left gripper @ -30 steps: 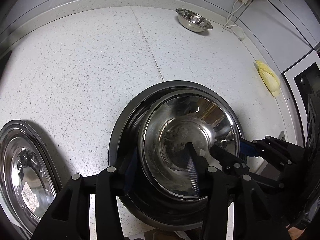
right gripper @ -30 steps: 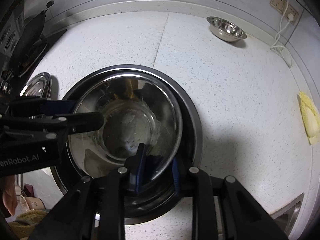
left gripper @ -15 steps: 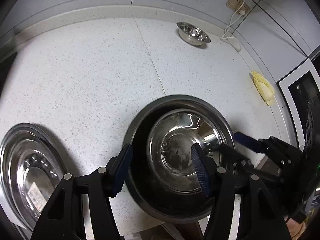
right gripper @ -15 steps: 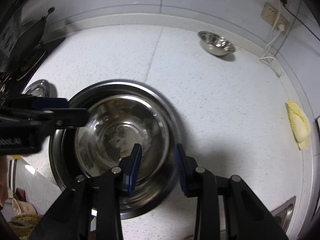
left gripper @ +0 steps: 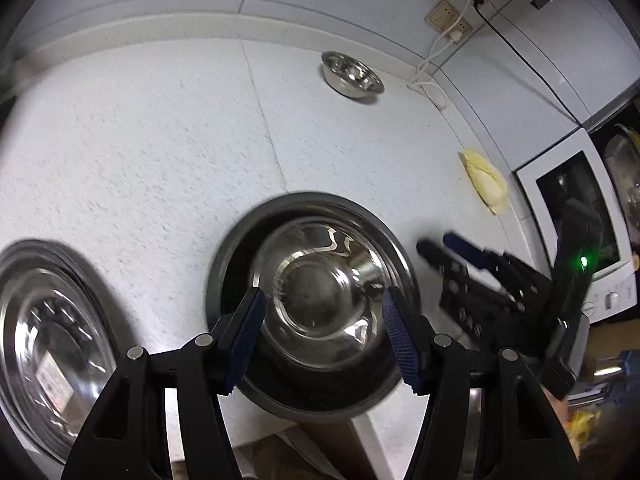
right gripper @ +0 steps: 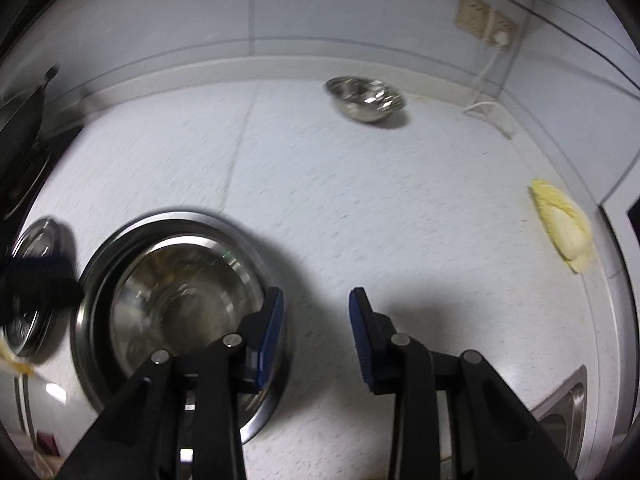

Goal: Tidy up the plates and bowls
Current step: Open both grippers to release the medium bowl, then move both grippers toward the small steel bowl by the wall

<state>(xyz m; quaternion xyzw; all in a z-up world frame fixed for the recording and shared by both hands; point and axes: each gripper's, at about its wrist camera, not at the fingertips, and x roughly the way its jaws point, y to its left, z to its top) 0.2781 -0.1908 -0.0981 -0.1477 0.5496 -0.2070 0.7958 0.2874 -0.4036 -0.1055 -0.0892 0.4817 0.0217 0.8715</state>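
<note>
Spreading across both views, the white speckled stone countertop (left gripper: 160, 152) carries a wide dark-rimmed steel basin (left gripper: 236, 256) with a shiny round steel bowl (left gripper: 320, 300) nested inside. Only the left wrist view shows the white microwave (left gripper: 576, 216); only the right shows a sink corner (right gripper: 568, 400). A small steel bowl (right gripper: 366, 98) sits near the wall. The left gripper (left gripper: 324, 336) and right gripper (right gripper: 316, 328) both hang released, nothing between their jaws.
</note>
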